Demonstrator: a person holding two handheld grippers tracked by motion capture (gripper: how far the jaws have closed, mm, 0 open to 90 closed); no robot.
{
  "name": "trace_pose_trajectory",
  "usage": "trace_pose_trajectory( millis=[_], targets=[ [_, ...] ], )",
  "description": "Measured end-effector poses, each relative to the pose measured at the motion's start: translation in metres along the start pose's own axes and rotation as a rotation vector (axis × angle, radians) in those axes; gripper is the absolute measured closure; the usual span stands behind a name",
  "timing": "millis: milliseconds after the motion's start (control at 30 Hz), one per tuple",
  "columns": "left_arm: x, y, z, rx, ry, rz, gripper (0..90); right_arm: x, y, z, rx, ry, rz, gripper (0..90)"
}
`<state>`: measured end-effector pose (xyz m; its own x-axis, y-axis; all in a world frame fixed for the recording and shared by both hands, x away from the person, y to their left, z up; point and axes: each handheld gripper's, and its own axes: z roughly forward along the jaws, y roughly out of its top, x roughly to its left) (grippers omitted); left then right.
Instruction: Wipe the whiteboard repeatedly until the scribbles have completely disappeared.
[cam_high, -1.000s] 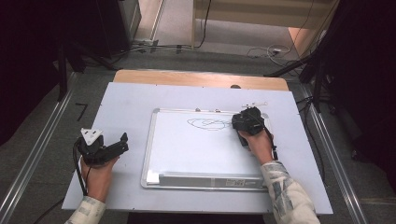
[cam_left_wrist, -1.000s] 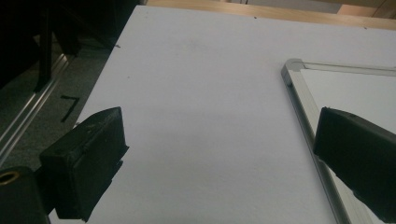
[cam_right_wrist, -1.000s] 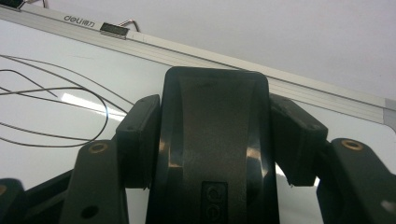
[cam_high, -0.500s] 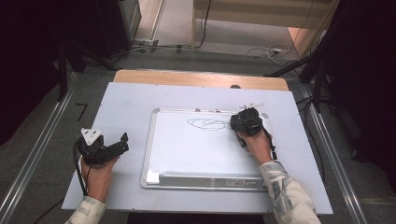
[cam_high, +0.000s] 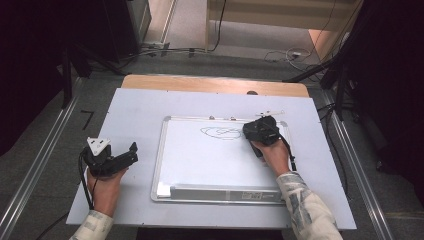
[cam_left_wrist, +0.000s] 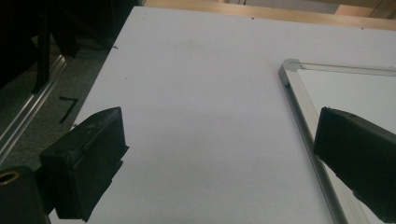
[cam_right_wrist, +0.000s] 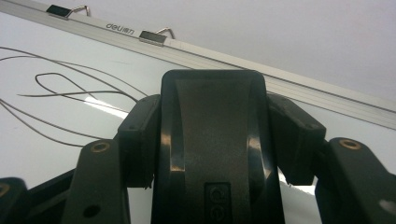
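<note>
Whiteboard: white rectangular board with silver metal frame (cam_high: 220, 165), flat on the pale grey worktop (cam_high: 140, 110), two small clips on its far edge (cam_right_wrist: 152, 36)
Marking: thin dark looping scribble (cam_high: 222, 133) in the upper middle of the board, unerased
Eraser: black plastic block eraser with moulded grip (cam_right_wrist: 212, 140), standing on the board surface just right of the scribble, near the far frame
Right tongs (cam_high: 260, 131): closed on the eraser, one pad pressed to each side of it, in the right gripper view
Left tongs (cam_high: 127, 155): spread wide with nothing between them, held over bare worktop left of the board; the board's near corner (cam_left_wrist: 290, 70) lies ahead of them
Tray: long grey strip (cam_high: 225, 192) along the board's near edge
Change since a second ago: right tongs have drawn in the last small amount onto the eraser; both hands sit where they sat, scribble looks the same
Meaning for the work: grip on the eraser now looks settled, wiping not yet begun
Judged next move: sweep the eraser leftward across the scribble, keeping it flat to the board
Risk: board may slide on the worktop, since the left tongs do not brace it
</note>
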<state>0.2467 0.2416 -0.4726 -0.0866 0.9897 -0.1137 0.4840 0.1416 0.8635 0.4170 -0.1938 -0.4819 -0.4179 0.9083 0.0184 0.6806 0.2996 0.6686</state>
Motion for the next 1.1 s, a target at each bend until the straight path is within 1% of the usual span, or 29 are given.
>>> trace_pose_trajectory(
  millis=[67, 100, 167, 200, 233, 333, 367, 400, 467, 567, 633, 800, 933, 1033, 1100],
  targets=[
    [0.0003, 0.0001, -0.0004, 0.0, 0.0, 0.002, 3.0, 0.0005, -0.0005, 0.0002, -0.004, 0.009, -0.025, 38.7],
    [0.0005, 0.0002, -0.0004, 0.0, 0.0, 0.0, 3.0, 0.0005, -0.0005, 0.0002, -0.004, 0.009, -0.025, 38.7],
    [0.0011, 0.0002, -0.0007, 0.001, 0.003, 0.001, 3.0, 0.0008, -0.0012, 0.0002, -0.008, 0.017, -0.041, 38.7],
    [0.0012, 0.0002, -0.0007, 0.001, 0.004, -0.001, 3.0, -0.0013, -0.0025, 0.0004, -0.019, 0.033, -0.038, 38.6],
    [0.0014, 0.0001, -0.0008, 0.002, 0.004, 0.0, 3.0, -0.0013, -0.0025, 0.0004, -0.019, 0.033, -0.038, 38.6],
    [0.0014, 0.0, -0.0007, 0.002, 0.004, -0.002, 3.0, -0.0063, -0.0041, 0.0006, -0.036, 0.069, -0.014, 38.6],
    [0.0013, 0.0, -0.0007, 0.002, 0.004, -0.001, 3.0, -0.0064, -0.0048, 0.0009, -0.043, 0.073, -0.015, 38.6],
    [0.0013, 0.0001, -0.0007, 0.001, 0.004, -0.001, 3.0, -0.0064, -0.0048, 0.0009, -0.043, 0.073, -0.015, 38.6],
    [0.0011, 0.0001, -0.0006, 0.001, 0.002, -0.001, 3.0, -0.0032, -0.0055, 0.0017, -0.051, 0.059, -0.038, 38.6],
    [0.001, 0.0001, -0.0007, 0.001, 0.002, 0.0, 3.0, 0.0009, -0.0054, 0.0028, -0.056, 0.063, -0.045, 38.6],
    [0.0011, 0.0001, -0.0006, 0.001, 0.004, -0.001, 3.0, 0.0024, -0.0056, 0.003, -0.058, 0.058, -0.06, 38.6],
    [0.0006, 0.0001, -0.0002, 0.002, 0.001, 0.0, 3.0, 0.0035, -0.006, 0.0034, -0.063, 0.068, -0.061, 38.6],
    [0.0013, 0.0, -0.0008, 0.002, 0.004, -0.003, 3.0, 0.0021, -0.0059, 0.0033, -0.064, 0.079, -0.053, 38.6],
    [0.0025, -0.0004, -0.0009, 0.003, 0.003, -0.004, 3.0, -0.0007, -0.0058, 0.0032, -0.064, 0.07, -0.05, 38.6],
    [0.0028, -0.0005, -0.0011, 0.0, 0.004, -0.007, 3.0, -0.0053, -0.0055, 0.0031, -0.064, 0.065, -0.034, 38.6]
  ],
)
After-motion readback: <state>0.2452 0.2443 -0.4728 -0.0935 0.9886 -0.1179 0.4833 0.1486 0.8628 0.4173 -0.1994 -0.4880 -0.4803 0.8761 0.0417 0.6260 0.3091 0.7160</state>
